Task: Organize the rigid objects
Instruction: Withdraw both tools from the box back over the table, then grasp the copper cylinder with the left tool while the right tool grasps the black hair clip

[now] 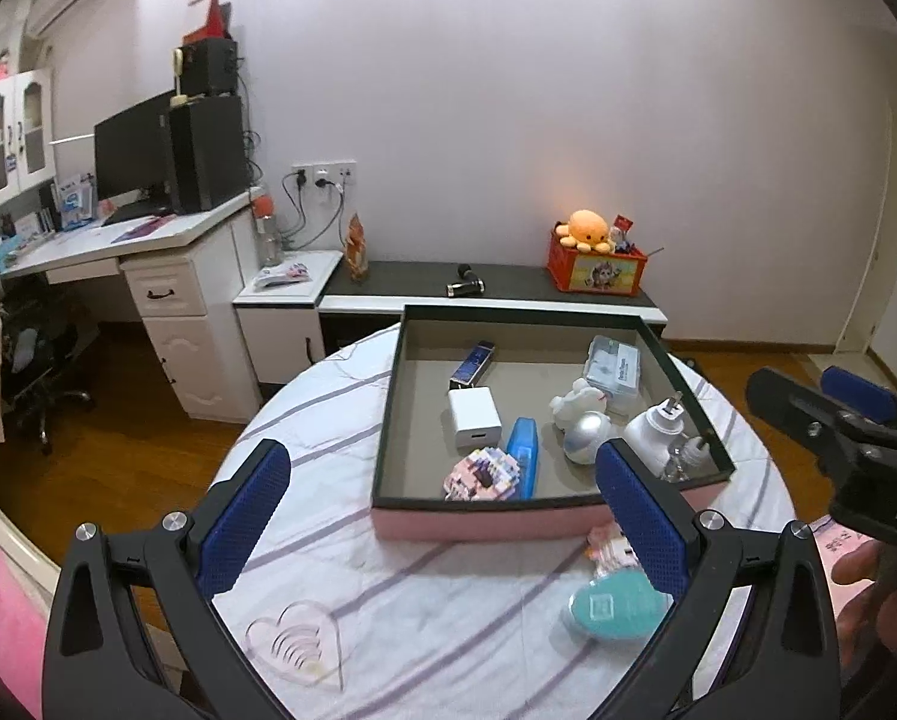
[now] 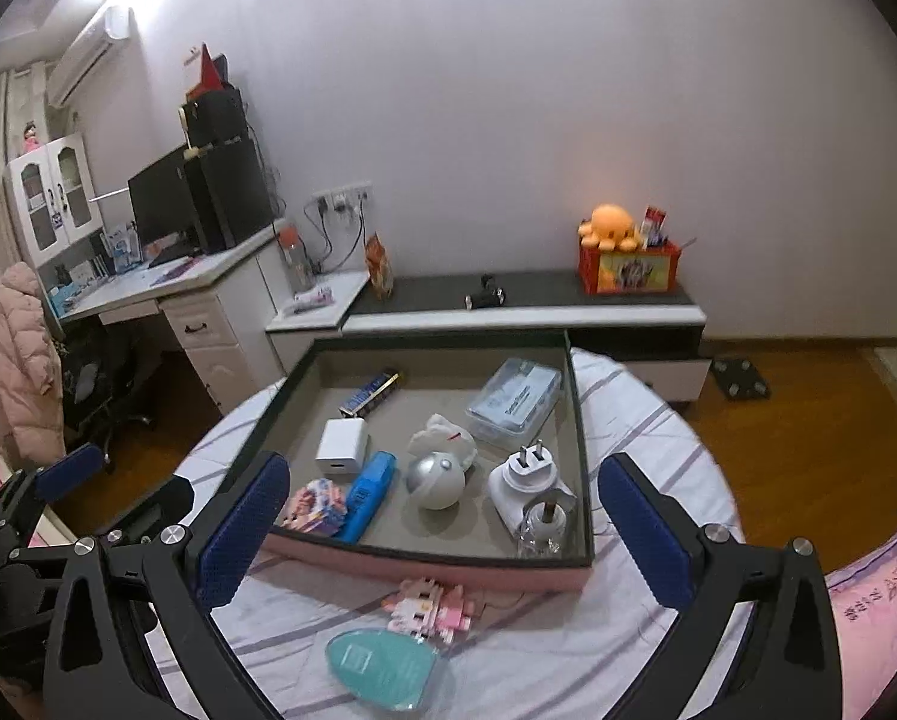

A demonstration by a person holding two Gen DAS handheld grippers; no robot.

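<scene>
A shallow box (image 1: 478, 525) with a pink wall and dark rim stands on the round table (image 1: 328, 396). It holds a white charger cube (image 1: 474, 419), a blue stapler-like bar (image 1: 523, 462), a pink block figure (image 1: 478, 474), a silver ball (image 2: 436, 480), a white plug adapter (image 2: 526, 477) and a clear plastic case (image 2: 517, 399). On the cloth in front lie a teal heart-shaped piece (image 2: 382, 666), a second pink block figure (image 2: 430, 603) and a clear heart shape (image 1: 295, 642). My left gripper (image 1: 442, 456) and right gripper (image 2: 442, 465) hover above the table's near side, both open and empty.
The table wears a white cloth with purple stripes. Behind it runs a low dark-topped bench (image 1: 508, 285) with an orange crate and plush octopus (image 1: 589, 228). A white desk with a monitor (image 1: 133, 150) stands at the left. Wooden floor surrounds the table.
</scene>
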